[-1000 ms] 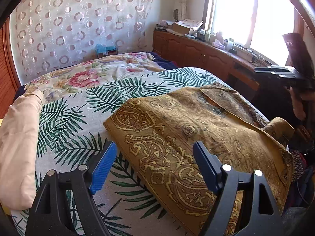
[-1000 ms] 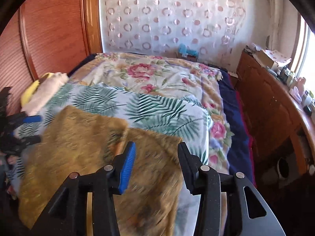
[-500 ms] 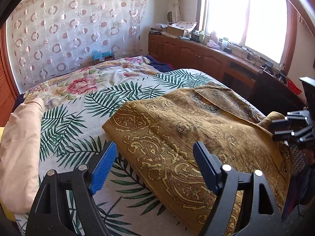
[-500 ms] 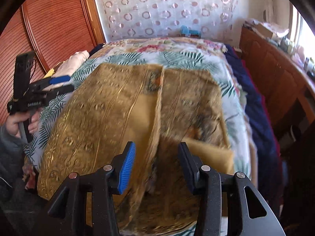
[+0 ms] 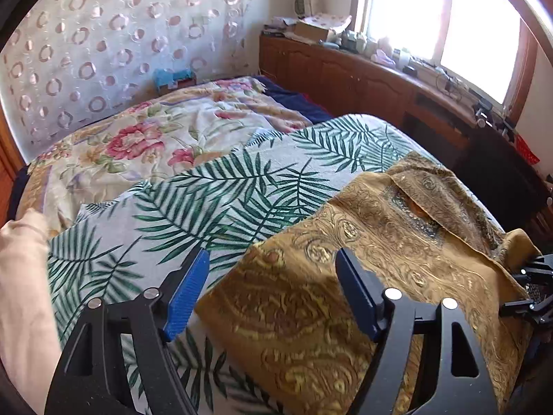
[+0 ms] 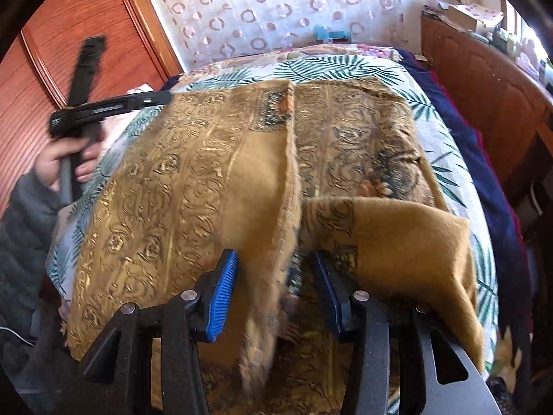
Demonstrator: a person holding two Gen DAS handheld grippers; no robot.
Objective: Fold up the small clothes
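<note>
left claw (image 5: 271, 297): black frame, blue ribbed pads, silver screws | sleeve (image 6: 24, 242): grey, quilted

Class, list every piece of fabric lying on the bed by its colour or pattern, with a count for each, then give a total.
Gold paisley garment: 1
Palm-leaf print cloth: 1
Floral quilt: 1
Navy blue sheet: 1
Pale pink folded cloth: 1
Total: 5
</note>
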